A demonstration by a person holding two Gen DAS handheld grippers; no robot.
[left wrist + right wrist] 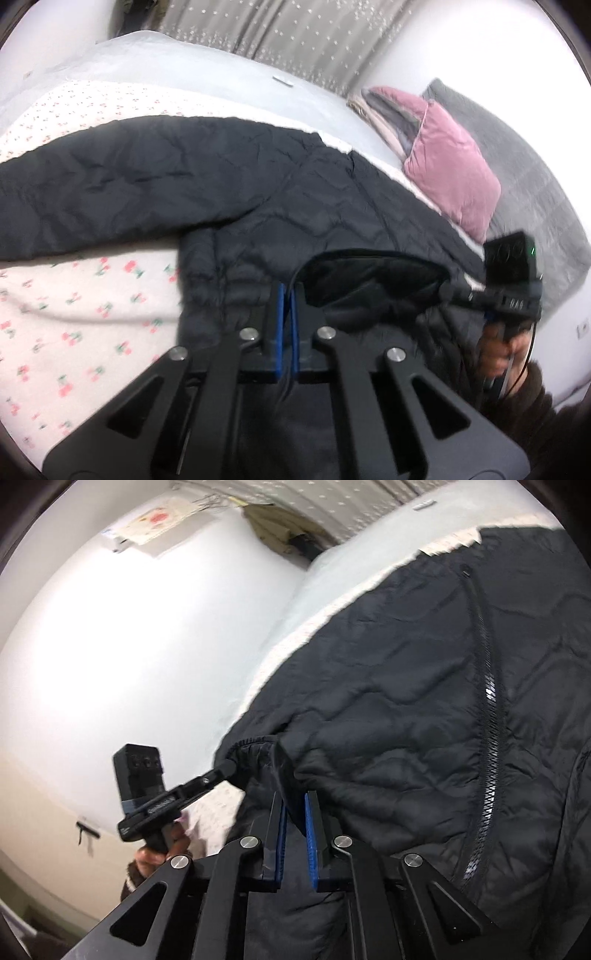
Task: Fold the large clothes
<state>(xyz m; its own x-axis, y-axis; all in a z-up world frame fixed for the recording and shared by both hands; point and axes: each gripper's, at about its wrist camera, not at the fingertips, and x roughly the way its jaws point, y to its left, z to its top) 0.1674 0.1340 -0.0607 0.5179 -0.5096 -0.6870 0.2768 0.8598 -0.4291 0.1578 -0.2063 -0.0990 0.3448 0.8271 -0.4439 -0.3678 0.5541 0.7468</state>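
Note:
A black quilted jacket lies across a bed, one sleeve stretched to the left. My left gripper is shut on the jacket's edge near its dark opening. The right gripper shows at the right of the left wrist view, its tips at the same opening. In the right wrist view the jacket fills the right half, with its zipper running down it. My right gripper is shut on a fold of the jacket's hem. The left gripper shows at the left there, tips on the hem.
A cream sheet with a cherry print covers the bed. A pink cushion and a grey blanket lie at the right. A grey curtain hangs behind. A white wall stands beside the bed.

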